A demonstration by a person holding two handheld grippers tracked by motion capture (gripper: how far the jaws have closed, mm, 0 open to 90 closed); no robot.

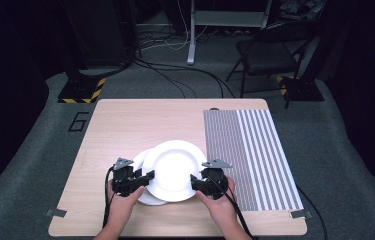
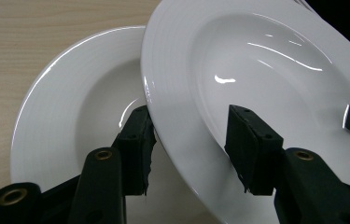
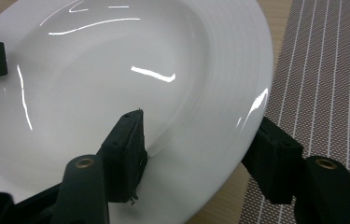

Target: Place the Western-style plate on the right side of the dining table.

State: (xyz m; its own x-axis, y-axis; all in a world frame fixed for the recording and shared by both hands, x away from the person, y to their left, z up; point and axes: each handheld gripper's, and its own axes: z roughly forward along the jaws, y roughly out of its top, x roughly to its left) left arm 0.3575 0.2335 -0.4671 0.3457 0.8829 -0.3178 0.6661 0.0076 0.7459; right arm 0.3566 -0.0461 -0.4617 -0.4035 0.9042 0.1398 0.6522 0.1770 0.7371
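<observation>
- We hold the upper plate (image 1: 174, 169) by its rim from both sides; it lies tilted, overlapping the lower plate (image 1: 142, 197), which rests flat on the worktop (image 1: 125, 125) and peeks out past the upper plate's left and near edge
- Our left gripper (image 1: 147, 177) sits at the upper plate's left rim; in the left gripper view the rim of the upper plate (image 2: 256, 70) passes between the two black jaws, one jaw under the rim and over the lower plate (image 2: 70, 93), the other on the plate's inner slope; the jaws stand at a middling width, closed on that rim
- Our right gripper (image 1: 195, 182) sits at the upper plate's right rim, near its front; in the right gripper view one jaw rests inside the bowl of the upper plate (image 3: 116, 70) and the other lies beneath the outer edge; the jaws are at a middling width, clamped on the rim
- The striped mat (image 1: 252, 155) lies just right of the upper plate, reaching to the worktop's right edge; in the right gripper view the striped mat (image 3: 331, 70) shows past the plate's rim
- Beyond the worktop, far from the upper plate, a dark chair (image 1: 270, 50) stands on the grey floor (image 1: 35, 125); cables run across it
</observation>
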